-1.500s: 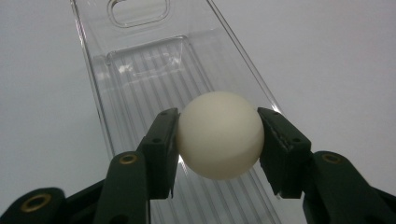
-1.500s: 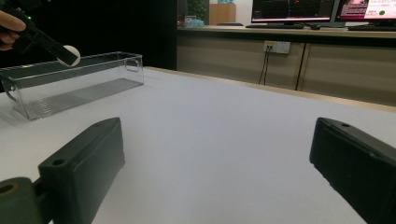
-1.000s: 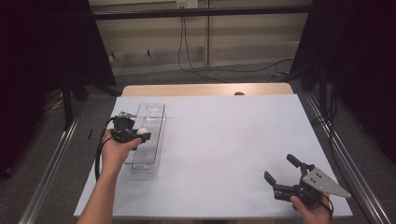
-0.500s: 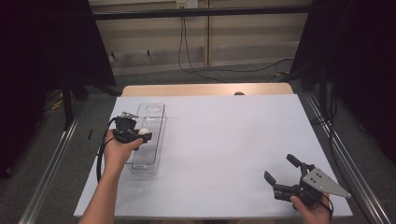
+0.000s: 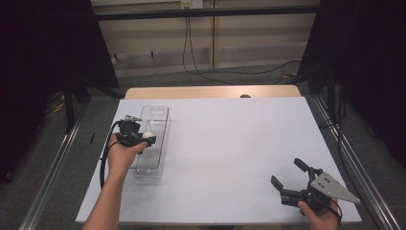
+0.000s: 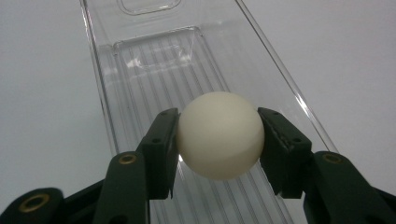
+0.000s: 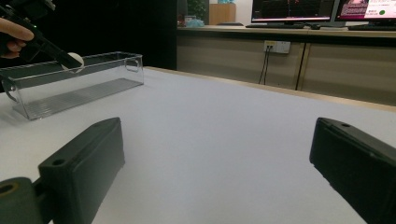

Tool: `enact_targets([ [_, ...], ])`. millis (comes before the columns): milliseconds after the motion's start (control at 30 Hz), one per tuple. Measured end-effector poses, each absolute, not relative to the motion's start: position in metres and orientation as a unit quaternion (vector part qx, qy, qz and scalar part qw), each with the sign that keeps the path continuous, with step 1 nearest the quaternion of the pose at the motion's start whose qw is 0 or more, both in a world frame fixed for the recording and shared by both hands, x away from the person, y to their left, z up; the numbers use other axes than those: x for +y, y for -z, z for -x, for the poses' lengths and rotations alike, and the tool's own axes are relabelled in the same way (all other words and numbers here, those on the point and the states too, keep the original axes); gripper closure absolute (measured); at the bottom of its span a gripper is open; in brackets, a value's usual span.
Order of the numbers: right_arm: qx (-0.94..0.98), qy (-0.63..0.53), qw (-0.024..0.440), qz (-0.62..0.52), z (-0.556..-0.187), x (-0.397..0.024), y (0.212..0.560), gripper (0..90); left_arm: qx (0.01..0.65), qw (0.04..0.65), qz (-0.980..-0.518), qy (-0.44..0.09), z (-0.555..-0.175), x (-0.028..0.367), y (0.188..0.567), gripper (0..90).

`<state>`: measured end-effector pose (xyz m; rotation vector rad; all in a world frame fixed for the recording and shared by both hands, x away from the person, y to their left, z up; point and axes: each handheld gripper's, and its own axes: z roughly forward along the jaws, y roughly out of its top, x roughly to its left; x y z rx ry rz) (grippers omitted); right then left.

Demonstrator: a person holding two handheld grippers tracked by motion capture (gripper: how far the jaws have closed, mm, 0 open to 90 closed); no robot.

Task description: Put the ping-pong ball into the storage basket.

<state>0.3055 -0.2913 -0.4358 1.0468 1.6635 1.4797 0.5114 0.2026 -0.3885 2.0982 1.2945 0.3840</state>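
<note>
In the high view, the left gripper (image 5: 143,139) was at the left of the frame, above a clear tray (image 5: 158,143) that lay on the white bench (image 5: 230,143). Its jaws were clenched on a white ball (image 5: 147,135), which was held over the tray's middle part. The right gripper (image 5: 290,177) was in the lower right of the frame, well apart from the tray, with its jaws released and nothing between them.

In the left gripper view, the ball (image 6: 220,134) sat in the centre of the frame, pressed between the two black jaws from both sides. Behind it the ribbed floor of the tray (image 6: 154,65) ran toward the top of the frame.

In the right gripper view, the two jaws stood wide apart at the lower corners, over bare bench (image 7: 224,140). The tray (image 7: 70,88) was in the upper left, and the left gripper (image 7: 70,59) held the ball (image 7: 76,61) at the tray's rim level.
</note>
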Motion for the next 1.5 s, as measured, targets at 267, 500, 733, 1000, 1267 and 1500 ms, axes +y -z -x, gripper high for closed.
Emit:
enact_targets([
  [267, 0.637, -0.567, 0.334, -0.401, -0.3053, -0.2911, 0.4358, 2.7, 0.491, 0.315, -0.798, -0.149, -0.5126, 0.2023, 0.3898, 50.8],
  [500, 0.637, -0.567, 0.334, -0.401, -0.3054, -0.2913, 0.4357, 2.6, 0.494, 0.314, -0.796, -0.152, -0.5129, 0.2019, 0.3905, 50.8],
  [733, 0.637, -0.567, 0.333, -0.402, -0.3052, -0.2916, 0.4357, 2.7, 0.498, 0.316, -0.793, -0.153, -0.5130, 0.2027, 0.3908, 50.8],
  [1000, 0.637, -0.567, 0.334, -0.401, -0.3052, -0.2914, 0.4356, 2.7, 0.497, 0.315, -0.793, -0.158, -0.5135, 0.2030, 0.3918, 50.8],
  [1267, 0.637, -0.567, 0.334, -0.401, -0.3050, -0.2914, 0.4356, 2.7, 0.497, 0.309, -0.795, -0.160, -0.5143, 0.2013, 0.3927, 47.1],
  [1500, 0.637, -0.567, 0.334, -0.401, -0.3050, -0.2914, 0.4355, 2.6, 0.498, 0.316, -0.791, -0.164, -0.5124, 0.2022, 0.3921, 45.0],
])
